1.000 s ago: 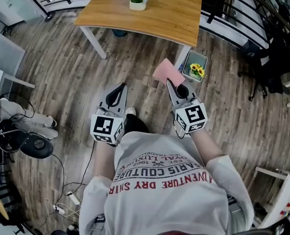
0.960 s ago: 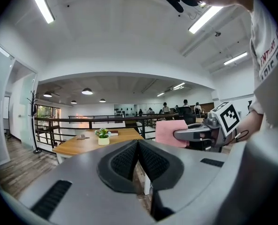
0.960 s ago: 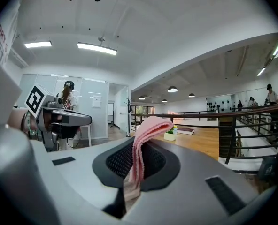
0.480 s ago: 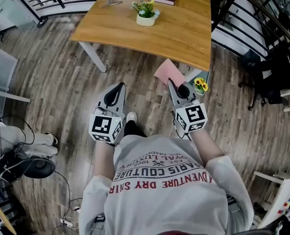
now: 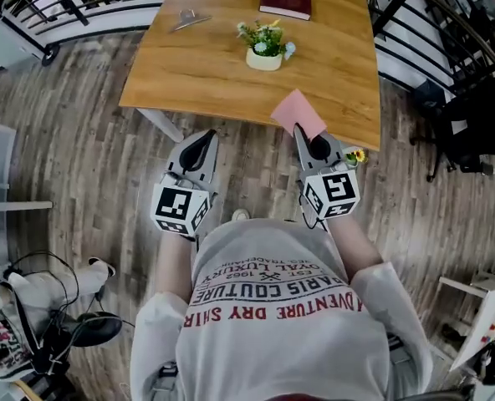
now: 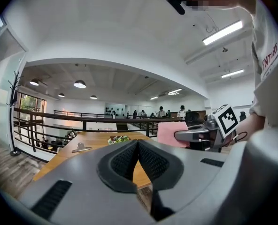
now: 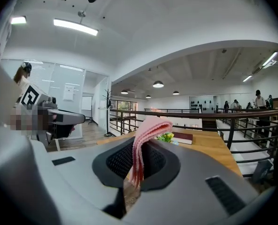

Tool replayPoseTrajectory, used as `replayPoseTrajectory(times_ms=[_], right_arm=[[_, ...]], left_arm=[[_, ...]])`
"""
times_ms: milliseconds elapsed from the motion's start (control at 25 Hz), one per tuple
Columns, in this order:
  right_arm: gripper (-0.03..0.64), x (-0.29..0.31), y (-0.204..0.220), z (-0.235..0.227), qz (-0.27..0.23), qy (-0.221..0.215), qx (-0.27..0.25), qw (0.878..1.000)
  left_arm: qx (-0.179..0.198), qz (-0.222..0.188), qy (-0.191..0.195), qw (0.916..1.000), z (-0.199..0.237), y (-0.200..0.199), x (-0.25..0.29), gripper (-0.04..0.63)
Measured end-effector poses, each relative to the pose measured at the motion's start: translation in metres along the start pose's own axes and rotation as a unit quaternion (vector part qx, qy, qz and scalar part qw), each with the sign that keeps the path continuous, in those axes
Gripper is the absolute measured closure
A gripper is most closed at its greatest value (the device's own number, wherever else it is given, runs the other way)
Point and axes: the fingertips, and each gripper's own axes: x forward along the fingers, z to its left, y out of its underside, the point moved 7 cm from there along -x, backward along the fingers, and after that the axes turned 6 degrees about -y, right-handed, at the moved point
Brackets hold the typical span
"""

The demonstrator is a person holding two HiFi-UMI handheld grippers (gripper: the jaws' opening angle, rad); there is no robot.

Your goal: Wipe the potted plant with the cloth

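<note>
Head view, items by size.

1. Tabletop (image 5: 189, 73): wood, ahead of you, its near edge just beyond both grippers.
2. Left gripper (image 5: 206, 137): your jaws are pressed together with nothing between them.
3. Right gripper (image 5: 299, 129): your jaws are clamped on the cloth.
4. Potted plant (image 5: 264, 47): small white pot, upright near the tabletop's middle, well apart from both grippers.
5. Cloth (image 5: 298, 112): pink, folded, standing up out of your right jaws.

Step in hand, as judged: approach; wiping has not begun. The next move calls for you to carry the cloth over the edge to the leaves, probably steadying the pot with your left gripper.
</note>
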Motion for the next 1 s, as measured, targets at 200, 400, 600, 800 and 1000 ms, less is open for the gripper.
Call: replayPoseTrajectory(times_ms=[200,400,600,800,1000], right_arm=[[0.58,0.036,0.003,-0.023,0.009,0.022,-0.001,1.0],[0.58,0.066,0.01,-0.067,0.013,0.039,0.005,0.999],[0.58,0.107,0.009,-0.134,0.017,0.056,0.01,0.998],[0.58,0.153,0.011,-0.19,0.04,0.06,0.015,0.997],[0.58,0.183,0.043,-0.236,0.084,0.066,0.024,0.994]], left_arm=[[-0.004,0.009,0.019,0.9998,0.023,0.007,0.042,0.58],[-0.001,0.014,0.031,0.9994,0.033,0.008,0.096,0.578],[0.009,0.02,0.04,0.999,0.042,0.001,0.167,0.578],[0.006,0.027,0.049,0.9984,0.058,0.003,0.232,0.578],[0.001,0.047,0.059,0.9971,0.059,0.031,0.282,0.578]])
